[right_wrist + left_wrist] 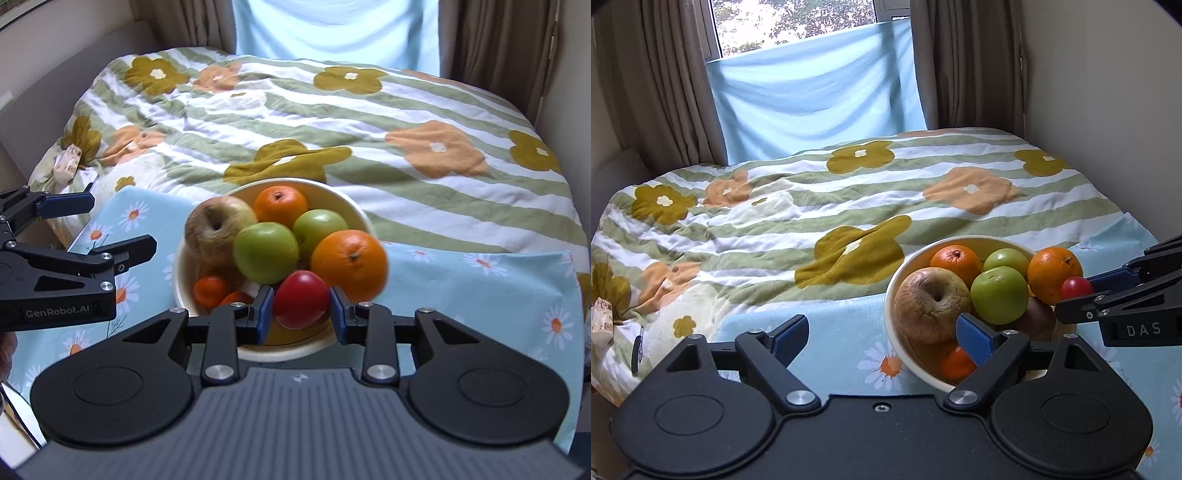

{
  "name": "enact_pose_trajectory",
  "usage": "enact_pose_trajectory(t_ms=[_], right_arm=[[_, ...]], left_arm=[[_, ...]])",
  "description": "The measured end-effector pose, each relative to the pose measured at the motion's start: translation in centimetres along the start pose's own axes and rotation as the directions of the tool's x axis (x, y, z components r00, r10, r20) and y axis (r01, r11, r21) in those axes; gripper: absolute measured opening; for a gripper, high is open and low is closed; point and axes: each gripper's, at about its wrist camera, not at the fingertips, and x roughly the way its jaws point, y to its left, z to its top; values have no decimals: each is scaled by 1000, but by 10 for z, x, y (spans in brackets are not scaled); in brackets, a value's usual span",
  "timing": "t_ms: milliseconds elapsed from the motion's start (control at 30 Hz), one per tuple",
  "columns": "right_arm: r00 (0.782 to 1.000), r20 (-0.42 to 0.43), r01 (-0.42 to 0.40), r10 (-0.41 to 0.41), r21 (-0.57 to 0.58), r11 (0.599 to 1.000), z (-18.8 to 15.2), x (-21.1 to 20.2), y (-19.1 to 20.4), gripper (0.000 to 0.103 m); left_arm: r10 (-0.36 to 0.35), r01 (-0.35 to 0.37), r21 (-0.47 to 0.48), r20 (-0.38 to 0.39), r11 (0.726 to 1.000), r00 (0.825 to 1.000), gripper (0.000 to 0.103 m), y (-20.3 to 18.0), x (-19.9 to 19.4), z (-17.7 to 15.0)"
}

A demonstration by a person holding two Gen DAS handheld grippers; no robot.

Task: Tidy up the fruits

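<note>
Bowl (360,216): cream, stood on daisy-print blue cloth (480,295) at near edge of bed with flowered quilt (332,122).
Contents: wrinkled brown apple (214,229), two green apples (266,253) (319,227), orange (280,206) at back, small tangerine (210,291) low at front.
Large orange (349,264): sat at right rim of bowl.
Red fruit (302,299): clamped between blue pads of right gripper (301,314), over near rim.
Left gripper (882,339): spread wide, nothing held, right finger (973,339) inside bowl close to brown apple.
</note>
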Motion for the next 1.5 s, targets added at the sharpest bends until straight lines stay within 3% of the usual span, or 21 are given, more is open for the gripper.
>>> enact_pose_trajectory(t_ms=[467, 533, 600, 667, 767, 1233, 1500], right_arm=[[1000, -9, 11, -11, -14, 1000, -16, 28, 16, 49], [1000, 8, 22, -22, -10, 1000, -17, 25, 16, 56], [999, 25, 42, -41, -5, 999, -17, 21, 17, 81], [996, 51, 68, -68, 7, 998, -18, 14, 17, 89], [994, 70, 76, -79, 42, 996, -17, 2, 14, 90], [970, 194, 130, -149, 111, 985, -41, -108, -7, 90], [940, 270, 181, -208, 123, 976, -80, -193, -5, 100]], left_arm=[[-2, 2, -30, -3, 1000, 1000, 90, 14, -6, -19], [-8, 8, -31, 0, 999, 1000, 90, 14, -7, -19], [-19, 19, -35, 4, 999, 1000, 90, 16, -9, -18], [-25, 25, -34, 12, 999, 1000, 90, 16, -13, -17], [-41, 42, -45, 22, 998, 999, 90, 16, -21, -15], [-47, 57, -72, 135, 996, 990, 91, -18, -102, -11], [-79, 102, -105, 200, 989, 977, 94, -50, -173, -27]])
